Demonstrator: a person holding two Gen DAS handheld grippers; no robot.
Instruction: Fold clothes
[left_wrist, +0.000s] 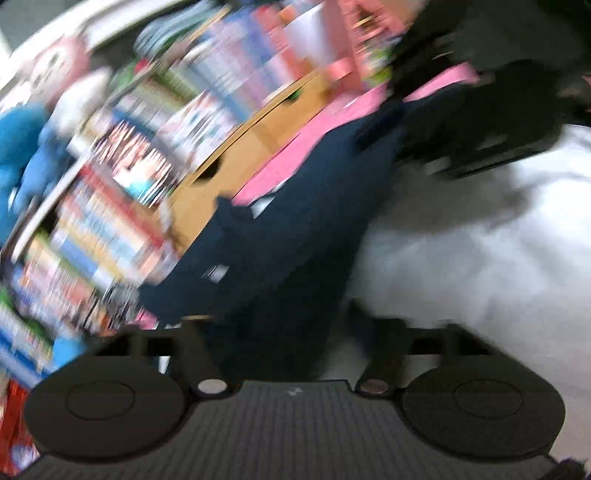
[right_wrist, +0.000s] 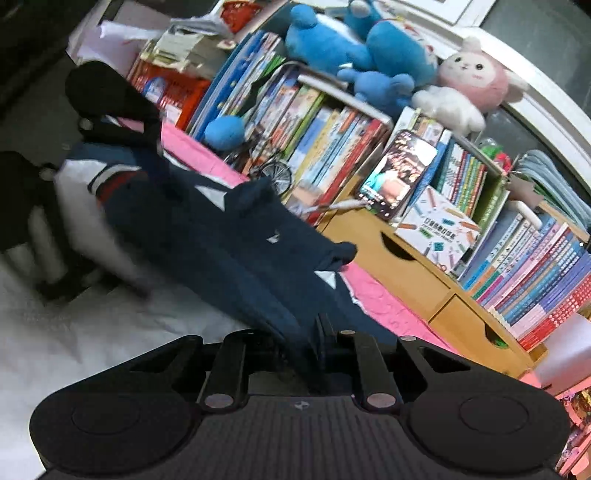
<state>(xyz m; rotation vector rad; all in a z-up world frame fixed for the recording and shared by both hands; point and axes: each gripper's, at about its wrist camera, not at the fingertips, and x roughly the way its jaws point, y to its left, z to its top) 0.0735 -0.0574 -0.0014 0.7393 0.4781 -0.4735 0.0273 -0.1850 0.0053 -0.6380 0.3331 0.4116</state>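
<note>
So I'm mid-fold on this navy polo shirt, which lies across the middle of the right view, half on the white blanket and half on the pink sheet by the bookshelf. My right tool is clenched on the shirt's near edge at bottom centre, with the cloth bunched right up between the fingers. The left tool is a mess to read: its view is all smear, dark fabric sits low between the fingers, but I can't tell whether it's pinching or loose.

My worry is that if the left side isn't gripping, the shirt gets dragged from one corner only and the fold goes crooked. The phone propped on the books, with its cable trailing towards the collar, looks easy to snag too.
</note>
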